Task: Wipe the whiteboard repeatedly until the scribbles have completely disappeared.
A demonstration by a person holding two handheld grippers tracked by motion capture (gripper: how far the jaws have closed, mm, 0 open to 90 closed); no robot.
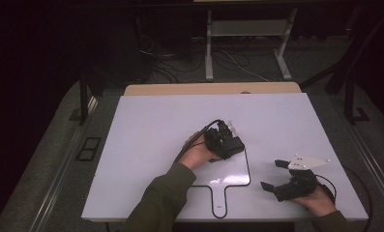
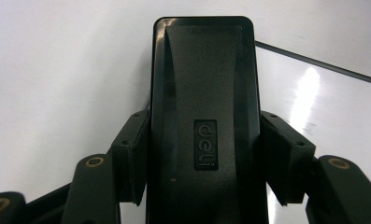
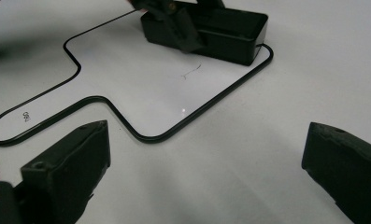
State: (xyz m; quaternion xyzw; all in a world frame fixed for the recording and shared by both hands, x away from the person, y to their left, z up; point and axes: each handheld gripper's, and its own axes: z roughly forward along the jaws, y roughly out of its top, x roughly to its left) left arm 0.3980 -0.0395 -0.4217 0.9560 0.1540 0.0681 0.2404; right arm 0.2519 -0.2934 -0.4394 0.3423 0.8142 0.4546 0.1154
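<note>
A black oblong case (image 2: 204,93) with a small embossed logo lies on the white board (image 1: 151,125), on the far right corner of a black paddle-shaped outline (image 1: 249,175). My left gripper (image 2: 210,154) is shut on it, one pad pressing each long side. In the high view the left gripper (image 1: 229,141) and the case (image 1: 236,146) are at the board's middle. My right gripper (image 1: 273,175) stands open near the front right of the board, nothing between its jaws. In the right gripper view, the right gripper (image 3: 206,163) looks across the outline (image 3: 141,136) at the case (image 3: 234,32).
A wooden table edge (image 1: 209,88) shows behind the board. Beyond it on the floor are white desk legs (image 1: 209,53) and loose cables (image 1: 170,63). Bare board lies to the left and at the back.
</note>
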